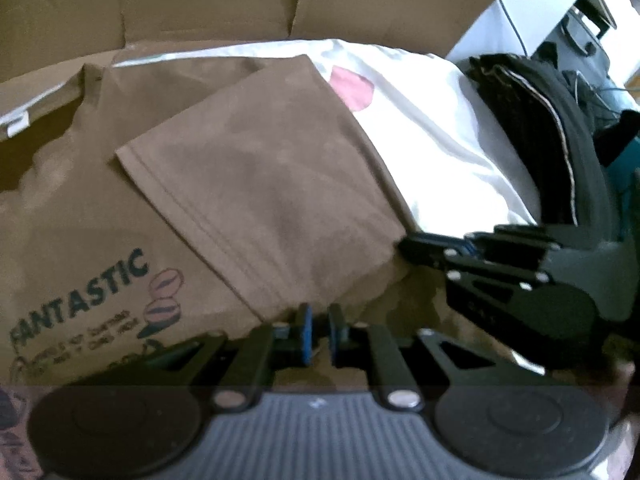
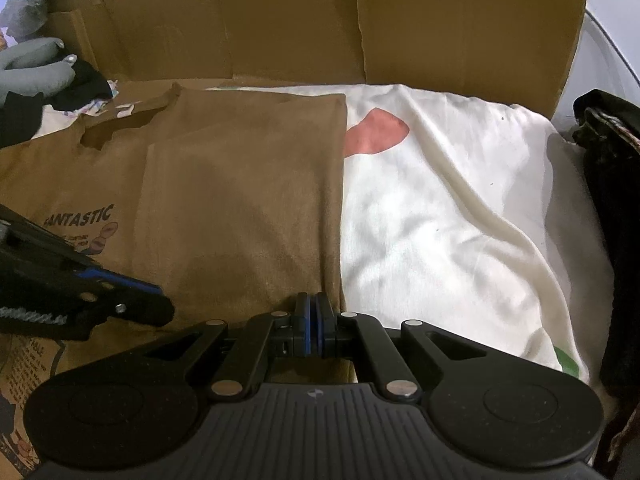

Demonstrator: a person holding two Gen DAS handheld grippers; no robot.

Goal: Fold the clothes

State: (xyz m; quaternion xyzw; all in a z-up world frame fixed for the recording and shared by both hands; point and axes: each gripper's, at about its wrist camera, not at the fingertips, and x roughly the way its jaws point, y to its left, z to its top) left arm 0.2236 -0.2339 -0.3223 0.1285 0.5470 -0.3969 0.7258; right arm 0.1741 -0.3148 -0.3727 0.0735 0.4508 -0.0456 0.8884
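A brown cotton T-shirt [image 2: 240,200] printed with the word "FANTASTIC" and small coffee-bean drawings is lying flat across a white sheet with a pink patch [image 2: 440,200], and its right side is sitting folded over the middle so that a straight fold edge is running beside the bare white cloth. In the left wrist view a folded sleeve panel with a stitched hem [image 1: 260,184] is resting slantwise on top of the shirt's body.

The left claw [image 1: 318,334] is pointing steeply down over the shirt's lower part, its blue-padded fingers [image 1: 306,332] standing slightly apart with a narrow gap between them, and no cloth is showing in that gap. The right claw [image 2: 311,322] is hovering at the shirt's near edge, right by the fold line, with its pads pressed together; whether a thin layer of fabric is caught between them cannot be told. Each claw is appearing in the other's view, so the two are working close together, the left one lying to the left of the right.

A tall brown cardboard panel [image 2: 360,20] is standing upright behind the sheet. A dark black garment [image 2: 616,200] is lying heaped at the sheet's right edge, and grey and black clothes [image 2: 36,76] are piled at the far left.
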